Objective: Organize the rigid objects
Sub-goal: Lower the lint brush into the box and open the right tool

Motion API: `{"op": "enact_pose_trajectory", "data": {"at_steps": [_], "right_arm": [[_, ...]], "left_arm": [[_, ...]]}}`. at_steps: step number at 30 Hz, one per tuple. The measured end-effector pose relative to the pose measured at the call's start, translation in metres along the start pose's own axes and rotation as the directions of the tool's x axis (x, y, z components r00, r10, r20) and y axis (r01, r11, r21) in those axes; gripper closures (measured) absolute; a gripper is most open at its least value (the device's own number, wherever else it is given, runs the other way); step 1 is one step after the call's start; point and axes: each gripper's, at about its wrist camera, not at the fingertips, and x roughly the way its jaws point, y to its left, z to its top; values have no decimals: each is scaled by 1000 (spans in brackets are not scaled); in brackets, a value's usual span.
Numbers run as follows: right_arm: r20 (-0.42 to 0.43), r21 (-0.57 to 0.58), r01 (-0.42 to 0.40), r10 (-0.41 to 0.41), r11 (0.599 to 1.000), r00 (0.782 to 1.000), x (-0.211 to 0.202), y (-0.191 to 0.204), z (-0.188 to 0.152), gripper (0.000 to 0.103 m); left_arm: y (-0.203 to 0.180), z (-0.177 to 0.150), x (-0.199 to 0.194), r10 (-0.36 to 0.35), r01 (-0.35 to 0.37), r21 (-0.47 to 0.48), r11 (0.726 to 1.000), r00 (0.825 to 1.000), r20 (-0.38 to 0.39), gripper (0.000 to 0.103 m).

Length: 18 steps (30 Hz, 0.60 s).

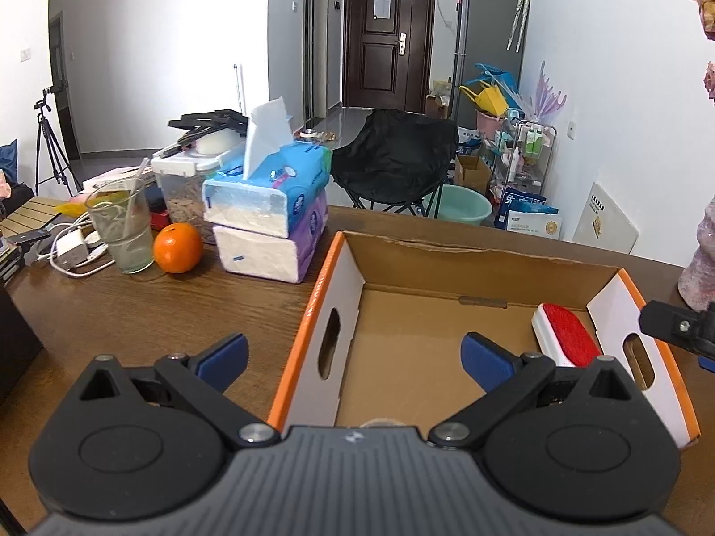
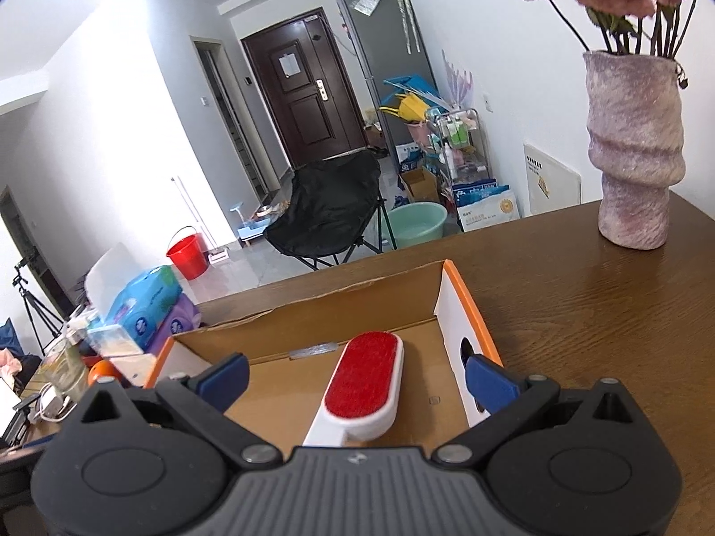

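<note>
Over box [image 2: 460,308], right gripper [image 2: 355,377], fingers [image 2: 485,382] spread

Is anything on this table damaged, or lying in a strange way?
The cardboard box has a torn, ragged far rim. Inside it, the red lint brush lies flat near the right wall, which looks normal. On the left, the tissue packs are stacked crooked, the upper one turned against the lower. Nothing looks spilled.
</note>
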Motion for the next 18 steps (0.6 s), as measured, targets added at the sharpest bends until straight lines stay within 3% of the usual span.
{"op": "enact_pose_trajectory", "data": {"at_steps": [18], "right_arm": [[74, -85, -32, 38, 996, 997, -101, 16, -45, 0]], "left_arm": [[30, -40, -92, -21, 20, 18, 1000, 997, 72, 0]]}}
